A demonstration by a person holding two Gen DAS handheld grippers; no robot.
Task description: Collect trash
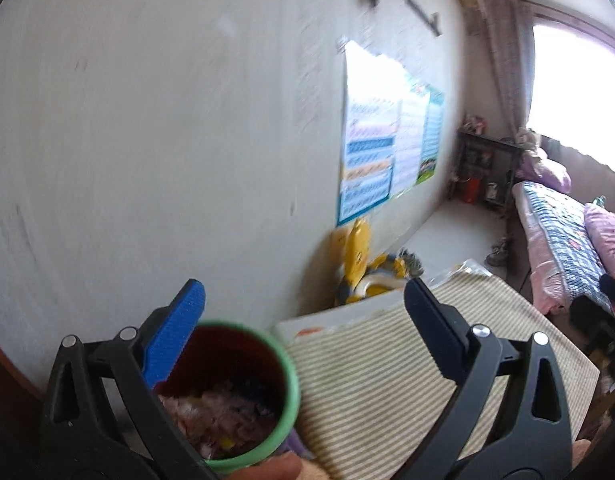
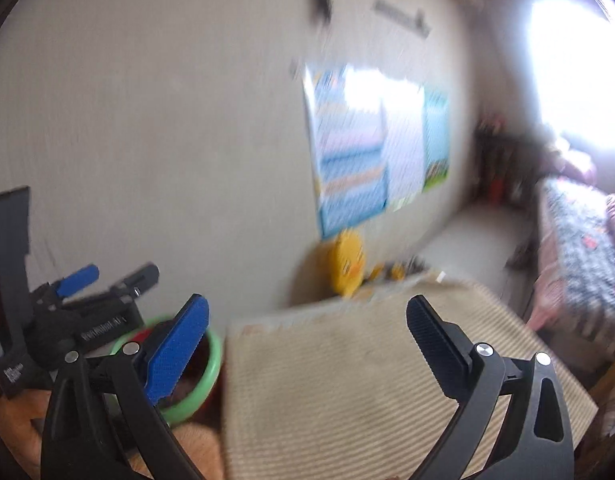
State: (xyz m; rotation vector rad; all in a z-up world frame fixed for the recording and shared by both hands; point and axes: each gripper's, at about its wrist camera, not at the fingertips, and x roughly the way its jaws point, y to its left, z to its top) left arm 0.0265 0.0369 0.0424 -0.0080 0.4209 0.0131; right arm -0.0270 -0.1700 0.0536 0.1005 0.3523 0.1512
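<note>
1. The left gripper (image 1: 303,304) stood wide open with nothing between its pads.
2. The green-rimmed bin (image 1: 235,392) sat just below it, holding what looked like crumpled pinkish trash (image 1: 215,412), though blur hid detail.
3. The striped table (image 1: 427,380) lay to the right.
4. The right gripper (image 2: 307,320) was spread open and empty above that table.
</note>
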